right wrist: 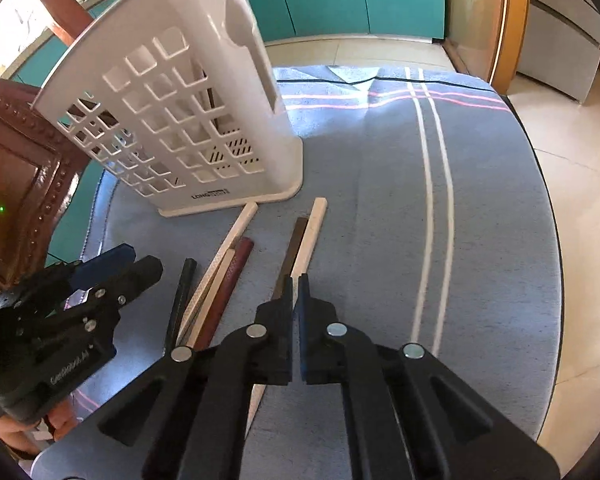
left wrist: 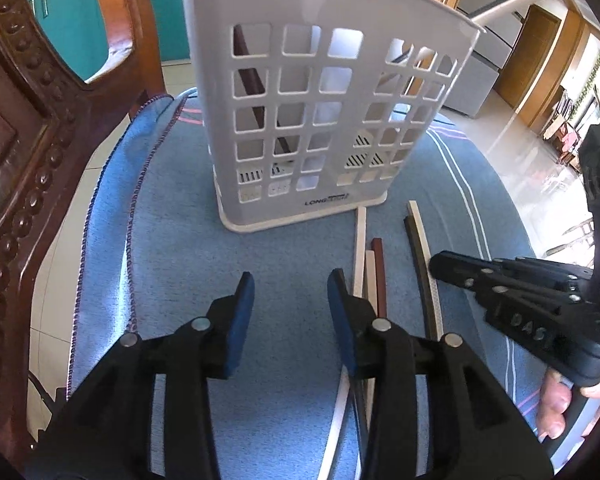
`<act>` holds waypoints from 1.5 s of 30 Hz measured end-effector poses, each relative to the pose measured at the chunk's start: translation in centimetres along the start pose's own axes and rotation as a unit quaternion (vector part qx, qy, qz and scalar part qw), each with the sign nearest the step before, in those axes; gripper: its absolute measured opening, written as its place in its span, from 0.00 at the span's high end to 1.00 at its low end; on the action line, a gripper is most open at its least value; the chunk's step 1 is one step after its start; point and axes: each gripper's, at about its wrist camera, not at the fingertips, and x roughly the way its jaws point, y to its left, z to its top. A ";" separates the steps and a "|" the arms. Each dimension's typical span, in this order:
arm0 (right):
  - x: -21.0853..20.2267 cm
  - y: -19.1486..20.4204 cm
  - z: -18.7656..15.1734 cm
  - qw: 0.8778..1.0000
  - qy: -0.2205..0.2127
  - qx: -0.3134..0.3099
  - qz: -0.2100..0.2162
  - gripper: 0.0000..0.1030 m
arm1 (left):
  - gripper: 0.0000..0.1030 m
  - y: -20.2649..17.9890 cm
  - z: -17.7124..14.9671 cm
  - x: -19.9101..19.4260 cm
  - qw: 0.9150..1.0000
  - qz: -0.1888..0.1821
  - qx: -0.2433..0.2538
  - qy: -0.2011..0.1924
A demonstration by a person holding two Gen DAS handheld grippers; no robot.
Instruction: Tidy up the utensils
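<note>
**Utensil holder, chopsticks and two grippers on a blue cloth**

- Utensil holder [left wrist: 320, 120]: pale plastic, lattice-walled, upright on the blue cloth [left wrist: 180, 220]. It serves as the landmark below. At least one dark chopstick [left wrist: 252, 80] leans inside its left part, seen through the lattice.
- Loose chopsticks, group one [right wrist: 220, 280]: white, cream, reddish-brown and black sticks lying flat just in front of the holder's base, the longest white tip nearly touching it.
- Loose chopsticks, pair two [right wrist: 304, 240]: one brown and one white stick side by side, in front of the holder and to the right of group one.
- Left gripper [left wrist: 290, 284]: in front of the holder, fingers spread wide with nothing between them; its right finger lies over group one.
- Right gripper [right wrist: 296, 284]: in front of the holder, over pair two, fingers nearly together with a thin gap; whether they pinch a stick cannot be told.
- Carved wooden chair [left wrist: 16, 160]: left of the holder.
</note>
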 end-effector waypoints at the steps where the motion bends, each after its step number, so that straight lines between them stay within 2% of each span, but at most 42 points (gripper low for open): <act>1: 0.1 0.3 -0.1 1.000 -0.003 0.001 0.000 0.92 | 0.61 -0.1 -0.1 0.1 1.000 0.001 0.001 0.002; 3: 0.6 0.5 -0.1 1.000 -0.002 -0.001 -0.006 0.86 | 0.60 -0.4 -0.1 0.3 1.000 0.003 0.001 0.004; 7: 0.5 1.1 -1.0 1.000 -0.005 -0.017 -0.020 0.87 | 0.59 -0.6 -0.7 0.5 1.000 0.002 0.005 0.007; 10: 0.4 1.2 -1.3 1.000 0.002 -0.011 -0.015 0.90 | 0.59 -0.7 -0.7 0.8 1.000 -0.002 0.010 0.009; 15: -1.0 -0.4 -1.1 0.999 0.002 -0.013 -0.041 0.93 | 0.57 -1.0 -1.0 1.1 1.000 -0.014 0.013 0.013; 22: -1.2 -0.9 -1.1 0.999 0.004 -0.011 -0.036 0.92 | 0.57 -2.6 -1.5 1.8 0.999 -0.034 0.026 0.034; 25: -1.3 -0.8 -1.2 0.999 0.001 -0.016 -0.035 0.92 | 0.64 -3.2 -1.7 2.4 0.998 -0.034 0.033 0.039; 27: -1.5 -0.6 -1.3 0.999 0.001 -0.017 -0.034 0.92 | 0.75 -3.4 -1.7 2.6 0.998 -0.046 0.031 0.037; 28: -1.5 -0.5 -1.4 0.999 0.001 -0.016 -0.035 0.92 | 0.87 -3.4 -1.7 2.8 0.998 -0.053 0.025 0.039; 29: -1.4 -0.6 -1.3 0.999 0.001 -0.016 -0.035 0.92 | 0.90 -3.3 -1.6 2.9 0.997 -0.058 0.021 0.040; 32: -1.4 -0.7 -1.3 0.999 0.001 -0.014 -0.037 0.92 | 0.93 -3.2 -1.4 3.0 0.997 -0.067 0.005 0.033; 37: -1.3 -0.7 -1.2 0.999 -0.001 -0.012 -0.041 0.91 | 0.93 -1.9 -0.5 2.2 0.998 -0.063 -0.010 0.017; 41: -1.3 -0.7 -1.2 0.999 0.000 -0.012 -0.044 0.89 | 0.93 0.0 -0.5 2.7 0.998 -0.038 -0.039 0.024; 43: -1.0 -0.8 -1.1 0.999 -0.001 -0.013 -0.047 0.81 | 0.93 0.4 -0.6 3.3 0.998 -0.029 -0.047 0.033; 45: -0.9 -0.6 -1.2 0.999 0.000 -0.016 -0.048 0.81 | 0.93 0.4 -0.7 3.8 0.998 -0.019 -0.047 0.039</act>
